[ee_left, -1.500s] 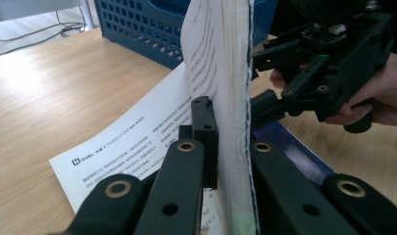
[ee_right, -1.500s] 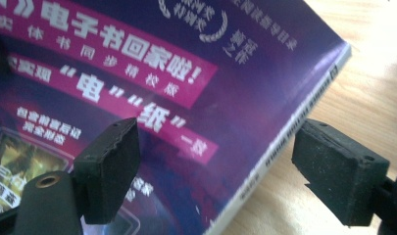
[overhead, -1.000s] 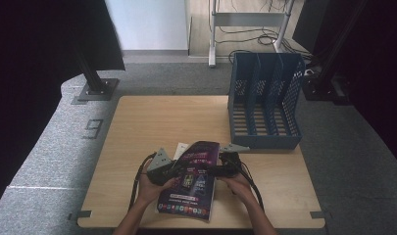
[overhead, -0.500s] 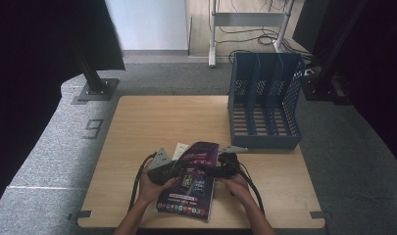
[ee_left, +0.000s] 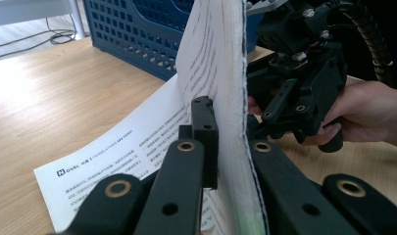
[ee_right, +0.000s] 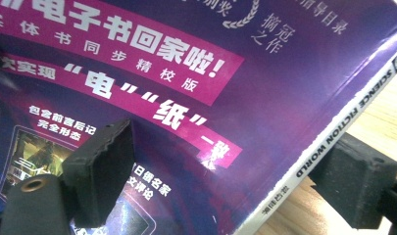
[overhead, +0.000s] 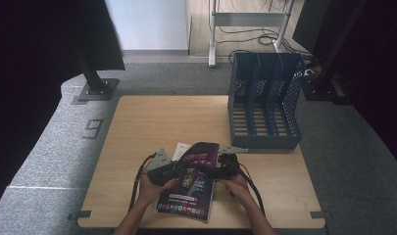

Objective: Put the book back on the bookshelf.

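Note:
A magazine (overhead: 191, 183) with a purple cover lies tilted near the table's front edge, between the person's two hands. My left gripper (overhead: 178, 169) is at its left edge and my right gripper (overhead: 214, 171) at its right edge. In the left gripper view my left gripper (ee_left: 228, 127) is shut on an upright block of the magazine's pages (ee_left: 220, 73). Beyond it are the right gripper's body (ee_left: 304, 93) and the hand (ee_left: 367, 112). In the right gripper view my right gripper (ee_right: 225, 171) is open wide, one pad over the purple cover (ee_right: 210, 73), the other beside the spine.
A blue slotted file organiser (overhead: 264, 107) stands at the table's back right, close behind the grippers (ee_left: 137, 29). A white printed sheet (overhead: 181, 149) lies under the magazine on the wooden table (overhead: 161, 122). Grey carpet surrounds the table.

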The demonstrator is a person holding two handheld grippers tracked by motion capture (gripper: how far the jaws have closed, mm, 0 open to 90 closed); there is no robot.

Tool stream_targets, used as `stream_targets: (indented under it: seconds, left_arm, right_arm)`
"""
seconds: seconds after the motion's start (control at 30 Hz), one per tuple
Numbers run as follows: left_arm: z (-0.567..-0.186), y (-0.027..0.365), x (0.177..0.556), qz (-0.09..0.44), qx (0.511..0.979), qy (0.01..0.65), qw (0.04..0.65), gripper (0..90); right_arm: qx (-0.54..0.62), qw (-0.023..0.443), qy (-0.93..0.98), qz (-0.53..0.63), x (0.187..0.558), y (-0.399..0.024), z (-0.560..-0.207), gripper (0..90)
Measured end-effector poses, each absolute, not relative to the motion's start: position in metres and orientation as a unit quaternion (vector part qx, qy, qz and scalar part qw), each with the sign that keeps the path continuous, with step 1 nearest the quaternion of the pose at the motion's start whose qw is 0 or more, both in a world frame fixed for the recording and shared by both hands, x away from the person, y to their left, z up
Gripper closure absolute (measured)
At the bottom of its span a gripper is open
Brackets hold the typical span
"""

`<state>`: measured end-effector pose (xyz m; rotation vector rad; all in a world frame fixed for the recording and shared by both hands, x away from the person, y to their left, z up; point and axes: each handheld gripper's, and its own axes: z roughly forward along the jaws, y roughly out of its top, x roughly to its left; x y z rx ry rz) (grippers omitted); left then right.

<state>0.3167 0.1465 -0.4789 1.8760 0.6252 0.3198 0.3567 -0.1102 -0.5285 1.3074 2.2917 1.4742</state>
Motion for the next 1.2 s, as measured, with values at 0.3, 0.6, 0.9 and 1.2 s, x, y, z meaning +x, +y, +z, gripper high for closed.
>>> stream_targets:
  seconds: [0.3, 0.6, 0.9, 1.2]
  left_arm:
    - [-0.485, 0.148, 0.321, 0.117, 0.791, 0.278, 0.532, 88.6]
    - [-0.497, 0.148, 0.329, 0.099, 0.791, 0.294, 0.528, 88.6]
    - [-0.509, 0.149, 0.338, 0.09, 0.798, 0.311, 0.509, 88.6]
    - [-0.518, 0.149, 0.345, 0.076, 0.806, 0.321, 0.492, 88.5]
  right_arm:
    - [0.43, 0.084, 0.757, 0.485, 0.35, -0.113, -0.522, 25.4]
    - [0.429, 0.104, 0.763, 0.472, 0.347, -0.112, -0.519, 31.8]
    - [0.437, 0.096, 0.771, 0.453, 0.357, -0.11, -0.529, 33.6]
    - [0.448, 0.085, 0.776, 0.436, 0.365, -0.107, -0.541, 33.6]
